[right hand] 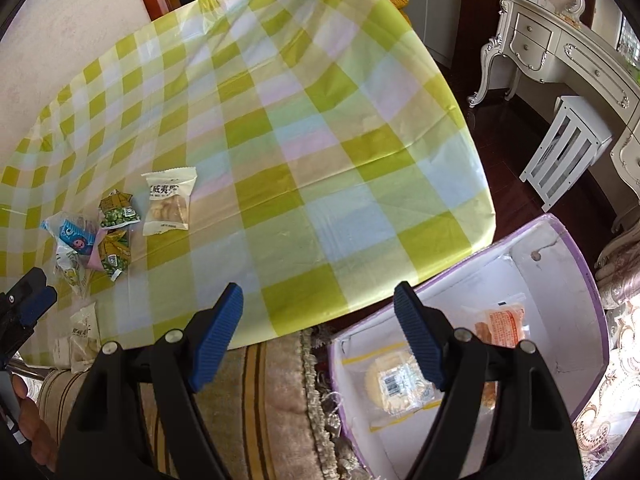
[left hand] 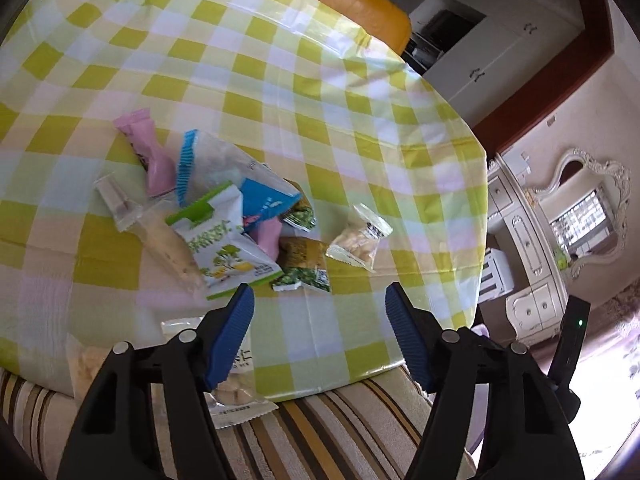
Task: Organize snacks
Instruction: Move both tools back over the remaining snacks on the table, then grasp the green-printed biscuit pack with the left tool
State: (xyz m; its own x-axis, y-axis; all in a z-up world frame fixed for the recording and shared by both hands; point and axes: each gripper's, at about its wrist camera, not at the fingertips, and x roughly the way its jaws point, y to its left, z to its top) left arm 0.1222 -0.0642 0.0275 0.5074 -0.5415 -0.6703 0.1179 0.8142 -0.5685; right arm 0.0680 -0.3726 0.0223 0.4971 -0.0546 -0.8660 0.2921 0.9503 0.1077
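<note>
A pile of snack packets (left hand: 224,216) lies on the green checked tablecloth (left hand: 280,80): pink, blue-white, green-white and clear ones. A clear biscuit packet (left hand: 358,238) lies apart to its right. Another clear packet (left hand: 234,392) lies at the table's near edge under my left gripper (left hand: 320,308), which is open and empty above the near edge. My right gripper (right hand: 318,304) is open and empty above the table's near right corner. A purple-rimmed white box (right hand: 560,280) beside the table holds a round cracker pack (right hand: 394,384) and an orange packet (right hand: 502,324). The pile (right hand: 94,240) shows far left in the right wrist view.
A striped sofa cushion (right hand: 256,392) lies under the table's near edge. An orange chair (left hand: 364,4) stands behind the table. A white ornate dresser (right hand: 560,48) and a white stool (right hand: 568,148) stand on the dark floor to the right.
</note>
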